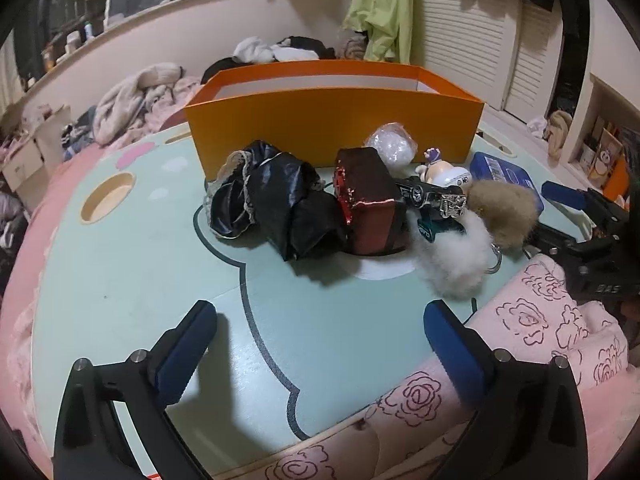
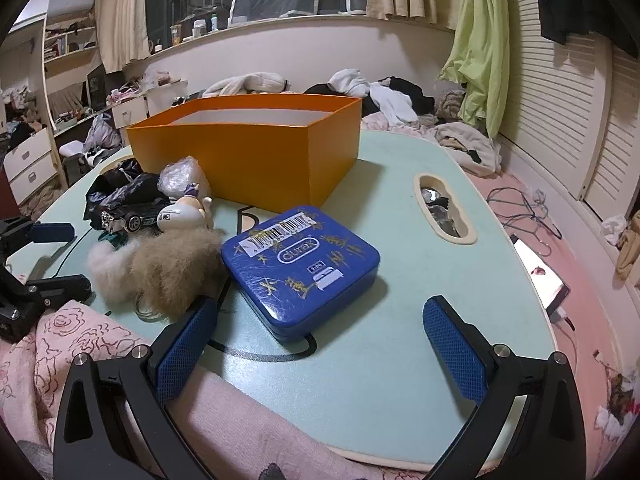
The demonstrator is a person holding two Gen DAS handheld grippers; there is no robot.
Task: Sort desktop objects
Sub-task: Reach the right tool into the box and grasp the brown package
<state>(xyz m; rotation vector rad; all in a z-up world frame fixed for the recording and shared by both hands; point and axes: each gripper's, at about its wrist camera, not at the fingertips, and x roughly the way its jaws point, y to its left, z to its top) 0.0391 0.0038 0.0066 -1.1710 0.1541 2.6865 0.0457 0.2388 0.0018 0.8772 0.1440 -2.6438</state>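
An orange box (image 1: pixel 332 120) (image 2: pixel 248 156) stands open at the back of the pale green table (image 1: pixel 120 280). In front of it lie a crumpled black bag (image 1: pixel 280 204), a dark red box (image 1: pixel 372 208), a clear plastic wad (image 1: pixel 390 146), a small figurine (image 1: pixel 440 172), a toy car (image 1: pixel 428 194) and white and brown pompoms (image 1: pixel 456 264) (image 2: pixel 168 268). My left gripper (image 1: pixel 320 312) is open, short of the pile, nothing between its fingers. My right gripper (image 2: pixel 320 308) is open just before a blue tin (image 2: pixel 300 264), pads clear of it.
Pink rose-patterned fabric (image 1: pixel 532 320) (image 2: pixel 80 340) covers the table's near edge between the grippers. The table has cut-out holes (image 1: pixel 106 198) (image 2: pixel 444 208). A phone (image 2: pixel 540 280) and cables lie on the pink floor to the right. Clothes are heaped behind the box.
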